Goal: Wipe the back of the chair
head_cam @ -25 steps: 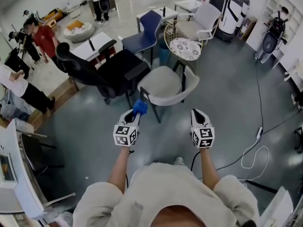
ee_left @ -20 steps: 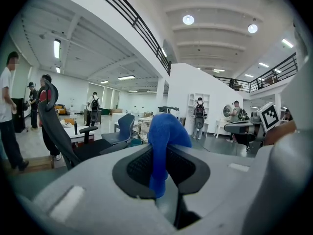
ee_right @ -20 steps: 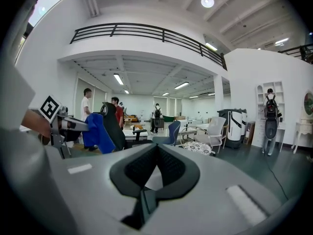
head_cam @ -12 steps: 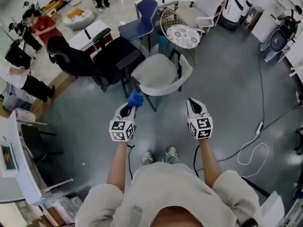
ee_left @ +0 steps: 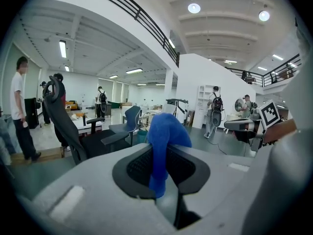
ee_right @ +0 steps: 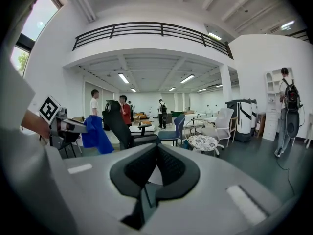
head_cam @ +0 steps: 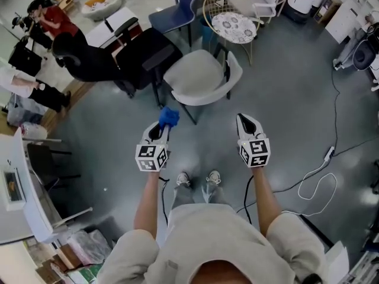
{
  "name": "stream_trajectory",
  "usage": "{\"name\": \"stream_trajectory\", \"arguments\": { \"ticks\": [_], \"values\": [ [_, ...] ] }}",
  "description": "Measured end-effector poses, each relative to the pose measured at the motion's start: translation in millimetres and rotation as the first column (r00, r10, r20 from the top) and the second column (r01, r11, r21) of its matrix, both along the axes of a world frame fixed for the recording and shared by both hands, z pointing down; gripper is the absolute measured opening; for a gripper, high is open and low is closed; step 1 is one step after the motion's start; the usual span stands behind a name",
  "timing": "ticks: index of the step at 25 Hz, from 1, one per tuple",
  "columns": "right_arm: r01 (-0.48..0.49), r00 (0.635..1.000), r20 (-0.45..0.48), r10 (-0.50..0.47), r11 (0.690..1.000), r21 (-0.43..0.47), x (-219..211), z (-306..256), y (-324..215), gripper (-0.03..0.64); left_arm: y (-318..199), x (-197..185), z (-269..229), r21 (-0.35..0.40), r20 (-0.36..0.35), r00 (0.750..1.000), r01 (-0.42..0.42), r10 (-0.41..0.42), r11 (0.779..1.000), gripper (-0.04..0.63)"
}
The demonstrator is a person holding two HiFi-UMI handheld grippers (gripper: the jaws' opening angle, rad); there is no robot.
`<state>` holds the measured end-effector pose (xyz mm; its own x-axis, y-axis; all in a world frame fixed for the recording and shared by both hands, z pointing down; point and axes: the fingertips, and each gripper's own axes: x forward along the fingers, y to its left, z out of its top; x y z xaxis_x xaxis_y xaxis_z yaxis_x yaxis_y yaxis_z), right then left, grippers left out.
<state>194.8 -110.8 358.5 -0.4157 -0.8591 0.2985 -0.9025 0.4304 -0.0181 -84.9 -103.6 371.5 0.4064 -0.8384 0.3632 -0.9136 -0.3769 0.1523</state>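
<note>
A grey shell chair (head_cam: 200, 80) with a curved back (head_cam: 237, 70) stands on the floor ahead of me. My left gripper (head_cam: 161, 126) is shut on a blue cloth (head_cam: 169, 117), which sticks out past its tips a short way in front of the chair, clear of it. In the left gripper view the blue cloth (ee_left: 164, 143) hangs pinched between the dark pads and hides what lies straight ahead. My right gripper (head_cam: 243, 119) hovers level with the left, to the right of the chair, shut with nothing in it. From the right gripper view the blue cloth (ee_right: 96, 134) shows at the left.
A black office chair (head_cam: 98, 61) stands left of the grey chair, with a blue chair (head_cam: 177, 10) and a round patterned table (head_cam: 233, 27) behind. People stand at the far left (head_cam: 47, 22). A white cable (head_cam: 314, 182) lies on the floor at right.
The grey chair has slid up and away in the head view as I stepped back; my shoes now show below. Both grippers keep their pose, the left still holding the cloth.
</note>
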Motion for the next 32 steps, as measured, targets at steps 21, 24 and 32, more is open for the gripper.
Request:
{"name": "stream_trajectory", "arguments": {
  "ticks": [21, 24, 32],
  "values": [
    [-0.095, 0.995, -0.045, 0.092, 0.993, -0.069, -45, 93, -25, 0.002, -68, -41, 126, -0.086, -0.042, 0.995, -0.093, 0.089, 0.992, 0.058],
    [-0.095, 0.995, -0.044, 0.092, 0.993, -0.073, -53, 109, -31, 0.002, -79, -43, 146, -0.094, -0.038, 0.994, -0.101, 0.098, 0.990, 0.058],
    [-0.078, 0.996, -0.050, 0.074, 0.993, -0.093, -69, 155, -38, 0.002, -102, -56, 208, -0.112, -0.036, 0.996, -0.091, 0.087, 0.990, 0.058]
  ]
}}
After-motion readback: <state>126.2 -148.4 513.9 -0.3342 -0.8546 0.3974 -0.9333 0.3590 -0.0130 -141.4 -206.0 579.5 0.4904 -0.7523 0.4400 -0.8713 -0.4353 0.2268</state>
